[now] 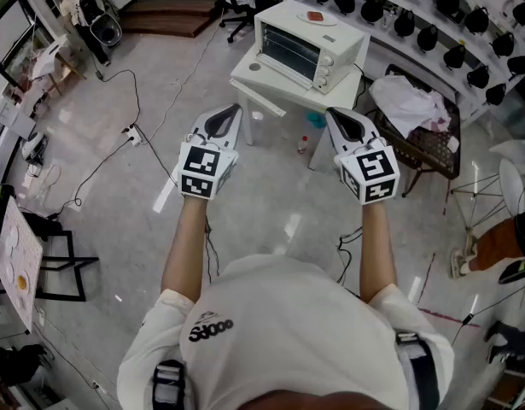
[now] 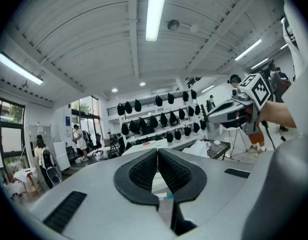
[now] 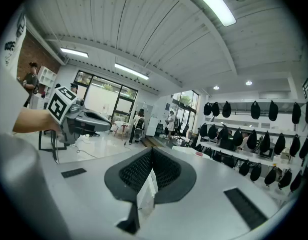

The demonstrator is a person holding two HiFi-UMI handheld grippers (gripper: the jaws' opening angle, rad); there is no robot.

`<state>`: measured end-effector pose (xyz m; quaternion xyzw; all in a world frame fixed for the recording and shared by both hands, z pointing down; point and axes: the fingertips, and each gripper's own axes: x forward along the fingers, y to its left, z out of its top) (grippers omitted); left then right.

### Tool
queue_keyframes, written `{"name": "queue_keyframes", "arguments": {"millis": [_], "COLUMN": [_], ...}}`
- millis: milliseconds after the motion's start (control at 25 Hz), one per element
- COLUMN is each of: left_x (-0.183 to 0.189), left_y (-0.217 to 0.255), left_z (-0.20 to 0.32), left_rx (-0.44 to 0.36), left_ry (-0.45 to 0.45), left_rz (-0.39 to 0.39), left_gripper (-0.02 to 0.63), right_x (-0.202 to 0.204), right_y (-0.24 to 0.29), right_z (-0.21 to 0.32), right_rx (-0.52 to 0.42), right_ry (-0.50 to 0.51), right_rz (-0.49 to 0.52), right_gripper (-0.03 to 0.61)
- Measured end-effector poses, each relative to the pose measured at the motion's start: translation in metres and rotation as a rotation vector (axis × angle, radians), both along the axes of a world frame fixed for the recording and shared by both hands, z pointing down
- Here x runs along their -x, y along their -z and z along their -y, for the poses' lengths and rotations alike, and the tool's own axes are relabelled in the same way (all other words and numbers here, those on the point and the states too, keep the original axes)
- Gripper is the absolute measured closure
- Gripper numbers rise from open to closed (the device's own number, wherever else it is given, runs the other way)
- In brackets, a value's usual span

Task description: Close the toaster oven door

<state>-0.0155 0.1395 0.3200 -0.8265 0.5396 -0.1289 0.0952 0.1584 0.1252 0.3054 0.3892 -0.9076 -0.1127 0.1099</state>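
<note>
Jaws on my left gripper [image 2: 158, 151] are pressed together with nothing between them; those on my right gripper [image 3: 151, 150] meet too, empty. I hold both side by side, nearly level, above the floor. Well ahead, the toaster oven [image 1: 309, 45] sits on a small white table [image 1: 279, 88].

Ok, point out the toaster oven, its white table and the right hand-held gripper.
toaster oven [image 1: 289, 51], head view, glass door.
white table [image 1: 249, 79], head view, front corner.
right hand-held gripper [image 1: 333, 114], head view, closed tips.
</note>
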Motion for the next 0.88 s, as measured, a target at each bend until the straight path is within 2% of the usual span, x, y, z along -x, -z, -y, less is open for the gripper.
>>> {"name": "queue_keyframes", "arguments": {"millis": [240,720,880], "left_x": [-0.018,-0.069,-0.070], "left_y": [-0.003,-0.033,-0.037], "left_z": [0.002,0.024,0.043], "left_rx": [0.010,0.067,0.080], "left_ry": [-0.010,-0.021,-0.018], "left_rz": [0.017,0.025,0.031], "left_gripper": [0.594,0.594,0.592], "right_x": [-0.015,-0.072,-0.082], "right_y": [-0.005,-0.027,-0.034], "right_z": [0.005,0.031,0.054], "right_rx": [0.009,0.019,0.031], "right_ry": [-0.002,-0.007,-0.035], "right_rz": [0.002,0.090,0.071], "right_gripper": [0.569,0.569,0.569]}}
